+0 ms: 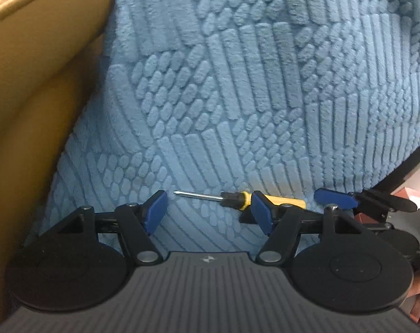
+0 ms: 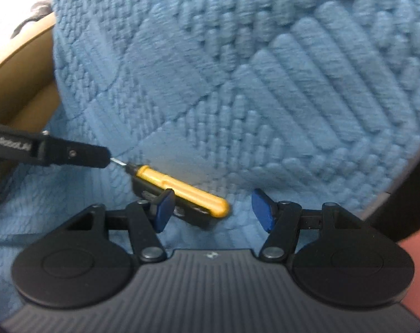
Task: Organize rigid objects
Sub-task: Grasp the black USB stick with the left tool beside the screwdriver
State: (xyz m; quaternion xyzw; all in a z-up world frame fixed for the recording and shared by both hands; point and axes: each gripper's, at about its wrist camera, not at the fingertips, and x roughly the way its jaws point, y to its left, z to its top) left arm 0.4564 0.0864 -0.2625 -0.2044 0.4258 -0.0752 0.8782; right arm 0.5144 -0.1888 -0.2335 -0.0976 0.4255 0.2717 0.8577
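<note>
A screwdriver with a yellow handle, black collar and metal shaft point(image 1: 232, 197) lies on a blue textured blanket point(image 1: 237, 97), tip pointing left. My left gripper point(image 1: 208, 211) is open just in front of it, its right pad partly covering the handle. In the right wrist view the screwdriver point(image 2: 182, 191) lies on the blanket just ahead of my open right gripper point(image 2: 214, 211), close to the left pad. The right gripper's finger point(image 1: 335, 198) shows at the right of the left wrist view. The left gripper's finger point(image 2: 71, 155) covers the shaft in the right wrist view.
A tan leather sofa arm point(image 1: 29, 83) curves along the left of the blanket and also shows in the right wrist view point(image 2: 18, 83). A pink and black object point(image 1: 415, 177) sits at the far right edge. The blanket point(image 2: 265, 83) fills most of both views.
</note>
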